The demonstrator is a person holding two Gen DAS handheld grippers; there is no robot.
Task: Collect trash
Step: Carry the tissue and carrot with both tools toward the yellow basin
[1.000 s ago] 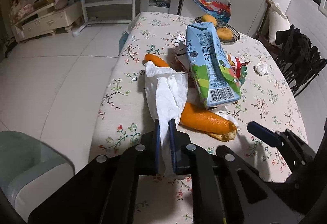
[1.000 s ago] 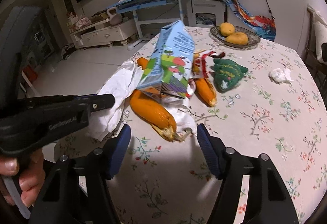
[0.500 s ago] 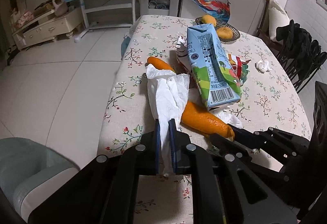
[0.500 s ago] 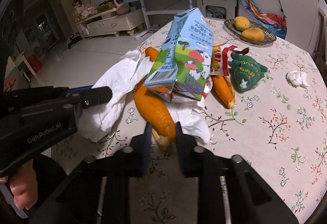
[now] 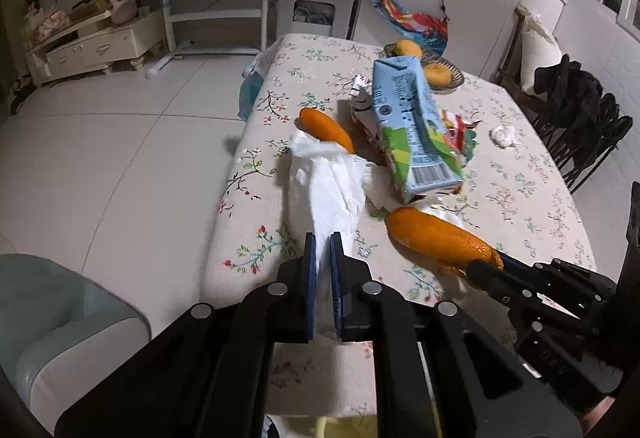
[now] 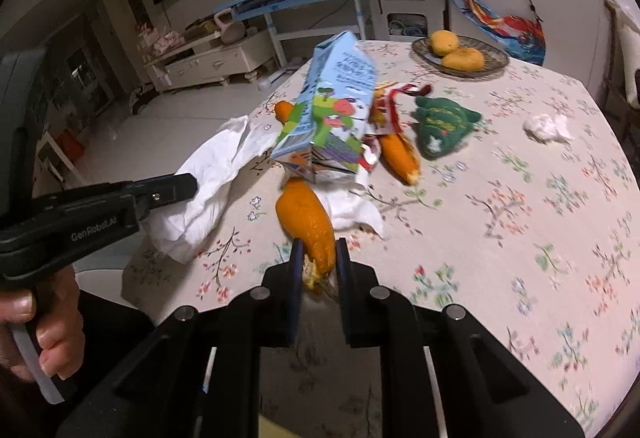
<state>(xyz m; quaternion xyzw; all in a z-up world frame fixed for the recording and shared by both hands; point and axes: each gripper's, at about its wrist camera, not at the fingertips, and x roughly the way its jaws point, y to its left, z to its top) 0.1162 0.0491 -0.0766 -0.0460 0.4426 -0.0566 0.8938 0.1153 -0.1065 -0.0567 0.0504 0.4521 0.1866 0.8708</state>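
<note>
My left gripper (image 5: pixel 322 243) is shut on a crumpled white tissue (image 5: pixel 330 187) that trails over the table's left edge; the tissue also shows in the right wrist view (image 6: pixel 208 182). My right gripper (image 6: pixel 319 252) is shut on the near end of an orange peel (image 6: pixel 306 222), seen in the left wrist view too (image 5: pixel 436 236). A blue milk carton (image 6: pixel 330 112) lies tilted on the pile behind it, over another white tissue (image 6: pixel 354 210). More orange peels (image 6: pixel 400 154) (image 5: pixel 326 126), a red-white wrapper (image 6: pixel 394 102) and a green wrapper (image 6: pixel 442 124) lie around the carton.
A small tissue wad (image 6: pixel 548 126) lies at the right of the floral tablecloth (image 6: pixel 540 218). A fruit basket (image 6: pixel 460 56) with two oranges stands at the far end. Dark chairs (image 5: pixel 580 118) stand along the right side. Open tiled floor (image 5: pixel 100 158) lies left of the table.
My right gripper went from wide open to shut on the orange peel's near end and has drawn it toward me. My left gripper has kept hold of the tissue.
</note>
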